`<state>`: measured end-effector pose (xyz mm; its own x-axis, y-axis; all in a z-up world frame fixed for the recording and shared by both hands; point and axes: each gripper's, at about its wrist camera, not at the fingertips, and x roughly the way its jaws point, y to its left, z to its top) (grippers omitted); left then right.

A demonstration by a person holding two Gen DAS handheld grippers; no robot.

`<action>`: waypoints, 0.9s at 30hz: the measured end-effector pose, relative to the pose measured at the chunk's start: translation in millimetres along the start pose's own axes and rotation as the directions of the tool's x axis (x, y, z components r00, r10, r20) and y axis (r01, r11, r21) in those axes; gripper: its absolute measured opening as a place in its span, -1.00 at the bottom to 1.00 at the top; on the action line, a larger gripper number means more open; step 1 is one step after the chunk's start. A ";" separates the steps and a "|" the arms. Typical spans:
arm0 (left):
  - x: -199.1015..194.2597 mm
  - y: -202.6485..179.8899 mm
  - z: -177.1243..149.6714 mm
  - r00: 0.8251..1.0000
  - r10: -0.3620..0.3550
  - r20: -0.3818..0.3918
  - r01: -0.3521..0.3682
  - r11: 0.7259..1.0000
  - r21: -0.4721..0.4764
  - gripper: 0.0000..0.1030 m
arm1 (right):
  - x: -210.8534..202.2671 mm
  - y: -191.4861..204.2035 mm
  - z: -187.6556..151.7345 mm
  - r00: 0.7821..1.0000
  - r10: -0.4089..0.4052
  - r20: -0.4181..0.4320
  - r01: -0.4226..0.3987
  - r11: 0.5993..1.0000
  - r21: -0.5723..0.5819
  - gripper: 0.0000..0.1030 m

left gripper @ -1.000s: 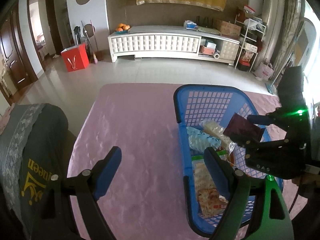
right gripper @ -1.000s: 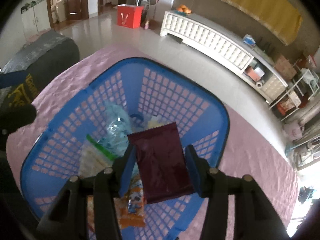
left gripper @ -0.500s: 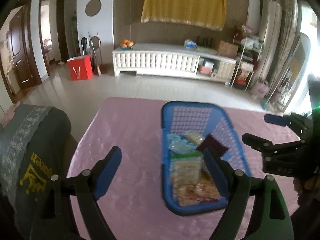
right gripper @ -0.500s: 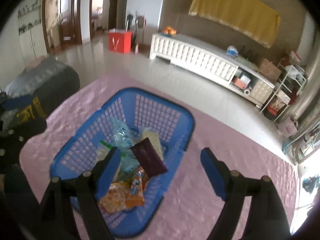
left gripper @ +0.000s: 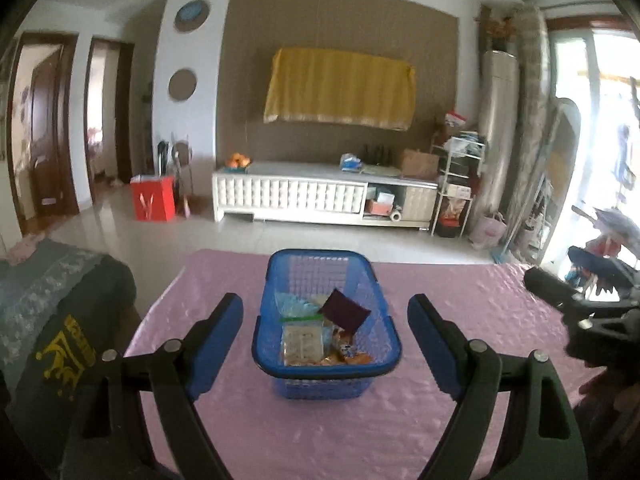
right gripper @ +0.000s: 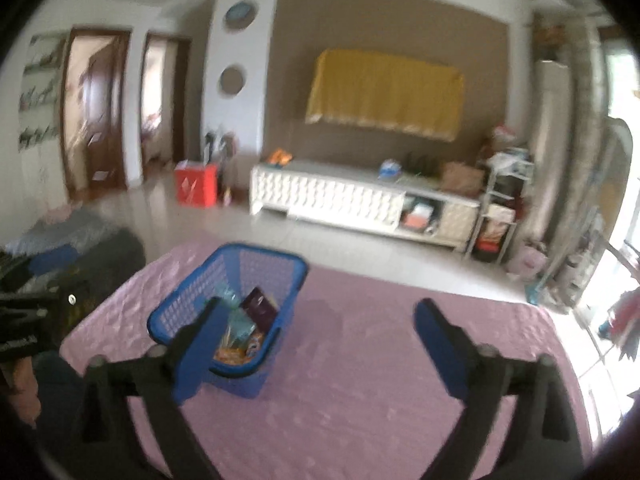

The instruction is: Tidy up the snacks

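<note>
Dark maroon foil snack packet (left gripper: 345, 311) lying atop other packets in blue plastic mesh basket (left gripper: 326, 368), frame centre, on pink surface (left gripper: 320, 432). Light, crinkly, slippery; best pinched by an edge. Left tongs (left gripper: 325, 344) wide apart, empty; right tongs (right gripper: 316, 344) just opened wide, empty.

Far wall: brown panel (left gripper: 340, 28) ahead of me, a yellow fringed cloth (left gripper: 339, 88) hanging on it
White pillar: two round plaques (left gripper: 183, 84), one above the other
Low furniture: long white tufted cabinet (left gripper: 292, 196), oranges (left gripper: 238, 160) on its left end
Floor: pale glossy tiles (left gripper: 256, 236); a red paper bag (left gripper: 153, 199) stands on them
Left: two dark wooden doorways (left gripper: 44, 120)
Right: white wire shelf rack (left gripper: 456, 176), bright daylight through a glass door (left gripper: 600, 128)
Under me: pink shiny tablecloth (left gripper: 320, 432)
</note>
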<state>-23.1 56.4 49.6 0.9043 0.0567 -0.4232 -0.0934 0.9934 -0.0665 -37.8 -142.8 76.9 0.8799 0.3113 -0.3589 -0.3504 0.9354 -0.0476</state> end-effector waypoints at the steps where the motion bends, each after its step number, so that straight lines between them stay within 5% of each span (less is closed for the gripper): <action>1: -8.3 -7.3 -1.4 1.000 0.002 0.009 -0.002 1.000 0.024 0.71 | -6.1 -0.7 -1.1 1.000 0.000 0.012 0.000 1.000 0.007 0.99; 4: -32.0 -22.4 -7.2 0.999 0.009 0.049 -0.012 0.998 0.060 0.75 | -34.5 4.4 -5.1 0.998 -0.018 0.057 0.020 1.000 -0.022 0.99; 6: -44.9 -27.4 -11.7 0.998 0.004 0.060 -0.007 0.998 0.060 1.00 | -43.6 8.4 -5.2 0.996 -0.045 0.078 0.048 0.998 -0.044 0.99; 17: -85.7 -40.0 -36.6 0.996 -0.008 0.092 0.001 0.997 0.073 1.00 | -88.9 15.8 -28.0 0.986 -0.104 0.130 0.109 0.993 -0.038 1.00; 27: -100.4 -46.9 -51.3 0.997 -0.040 0.073 0.035 0.997 0.072 1.00 | -98.7 23.8 -34.1 0.992 -0.069 0.101 0.072 0.997 -0.027 1.00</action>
<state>-130.9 -1.0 48.8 0.9354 0.0243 -0.3527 -0.0319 0.9994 -0.0159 -143.9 -157.0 79.4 0.9299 0.2612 -0.2588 -0.2946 0.9505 -0.0989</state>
